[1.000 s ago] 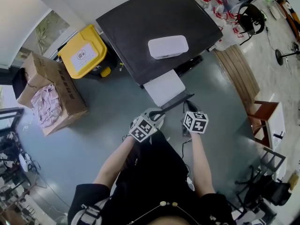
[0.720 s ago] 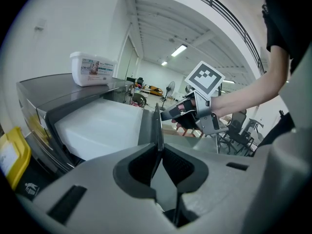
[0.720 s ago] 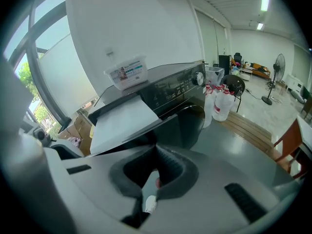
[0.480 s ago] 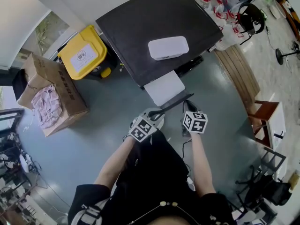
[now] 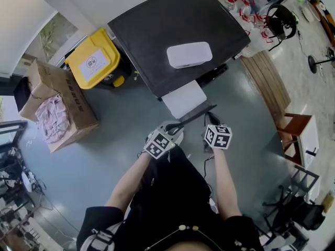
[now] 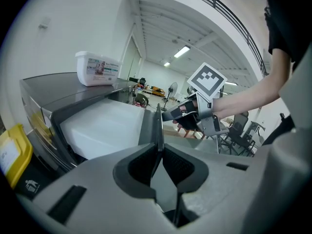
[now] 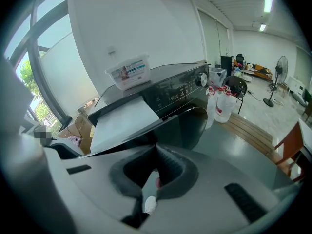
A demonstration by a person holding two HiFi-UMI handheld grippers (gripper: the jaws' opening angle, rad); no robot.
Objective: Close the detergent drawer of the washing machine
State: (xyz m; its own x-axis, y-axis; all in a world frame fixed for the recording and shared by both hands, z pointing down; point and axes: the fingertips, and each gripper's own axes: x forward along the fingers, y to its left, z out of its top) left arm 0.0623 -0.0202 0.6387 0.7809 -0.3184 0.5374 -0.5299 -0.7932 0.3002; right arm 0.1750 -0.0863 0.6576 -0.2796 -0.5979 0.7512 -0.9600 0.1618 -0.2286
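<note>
The detergent drawer stands pulled well out of the washing machine, jutting from its front edge toward 6 o'clock in the head view. From above it shows a plain white surface; no compartments can be made out. Its dark front panel runs slantwise across the outer end.

The left gripper is at the panel's 7 o'clock end. In the left gripper view its jaws stand only slightly apart, with the pads pressed on the panel's thin edge, which runs down between them. The white drawer body lies at 10 o'clock of the left gripper.

The right gripper sits at the panel's 3 o'clock end. In its own view the right gripper has its jaws together with nothing between them. The panel crosses just past the tips, but I cannot tell whether they touch.

Bare grey floor lies open at 9 o'clock of the drawer. At 3 o'clock there is a narrower strip of floor before a wooden platform and a chair.

A white tub, lid on, rests on the machine's top near its front edge, at 12 o'clock of the drawer. A yellow bin, lid shut, stands at 10 o'clock beside the machine. Next to it, an open cardboard box holds pink cloth. Jugs stand at 1 o'clock by the machine's far corner.
</note>
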